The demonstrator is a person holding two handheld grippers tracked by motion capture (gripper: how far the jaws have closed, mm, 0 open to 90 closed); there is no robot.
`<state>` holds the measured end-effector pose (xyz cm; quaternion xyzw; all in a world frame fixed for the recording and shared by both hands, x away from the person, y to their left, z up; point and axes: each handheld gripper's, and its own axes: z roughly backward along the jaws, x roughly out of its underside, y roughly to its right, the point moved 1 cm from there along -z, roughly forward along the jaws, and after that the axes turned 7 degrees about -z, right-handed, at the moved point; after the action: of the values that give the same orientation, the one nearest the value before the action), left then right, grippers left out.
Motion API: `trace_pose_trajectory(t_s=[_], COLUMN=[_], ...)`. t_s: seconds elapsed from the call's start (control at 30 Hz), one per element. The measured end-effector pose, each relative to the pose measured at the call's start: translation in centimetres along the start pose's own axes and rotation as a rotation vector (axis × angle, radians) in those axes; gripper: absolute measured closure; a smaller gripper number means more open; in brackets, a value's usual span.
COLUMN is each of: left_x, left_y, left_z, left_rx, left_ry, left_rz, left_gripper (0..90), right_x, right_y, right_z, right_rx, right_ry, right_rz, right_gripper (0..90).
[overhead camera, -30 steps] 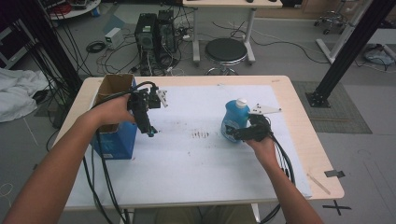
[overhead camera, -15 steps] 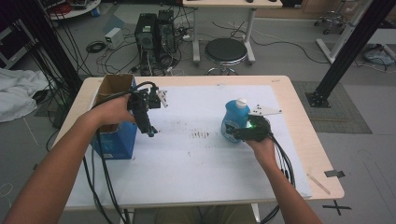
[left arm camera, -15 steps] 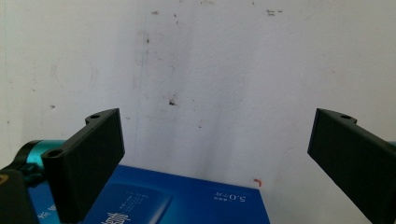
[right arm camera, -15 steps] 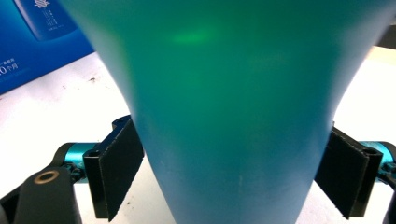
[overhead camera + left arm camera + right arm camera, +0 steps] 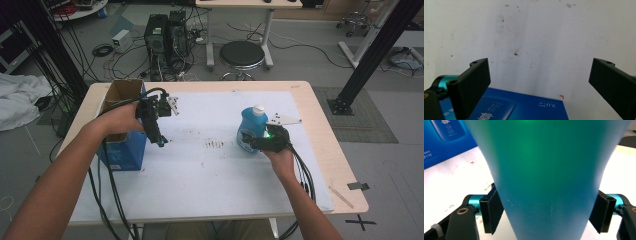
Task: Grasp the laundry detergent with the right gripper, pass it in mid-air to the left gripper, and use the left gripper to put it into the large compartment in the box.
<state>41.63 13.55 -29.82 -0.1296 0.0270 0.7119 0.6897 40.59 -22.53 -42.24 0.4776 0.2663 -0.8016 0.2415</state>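
While standing upright at about three o'clock from the table's [image 5: 320, 107] middle, on the white sheet [image 5: 200, 170], the blue bottle [image 5: 251, 128] with its white cap [image 5: 258, 110] sat between the jaws of the right gripper [image 5: 257, 142], reached from the five o'clock side. Jaws lately closing, both pads [image 5: 494, 210] against the bottle's blue flanks. At nine o'clock, the left gripper [image 5: 161, 141], held above the sheet beside the blue box [image 5: 122, 150], jaws wide, nothing between them.

Open tabletop [image 5: 200, 170] between box [image 5: 122, 150] and bottle [image 5: 251, 127]
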Motion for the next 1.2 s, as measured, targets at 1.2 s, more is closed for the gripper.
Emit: trace_pose_trajectory(t_s=[1.2], left_x=[-0.09], left_y=[-0.23], left_z=[-0.36], left_rx=[0.003], left_ry=[0.002], left_rz=[0.007], left_gripper=[3.7], right_x=[-0.3], right_y=[-0.57], right_z=[0.5], right_rx=[0.019], right_ry=[0.026], right_rz=[0.078], right_gripper=[45.4])
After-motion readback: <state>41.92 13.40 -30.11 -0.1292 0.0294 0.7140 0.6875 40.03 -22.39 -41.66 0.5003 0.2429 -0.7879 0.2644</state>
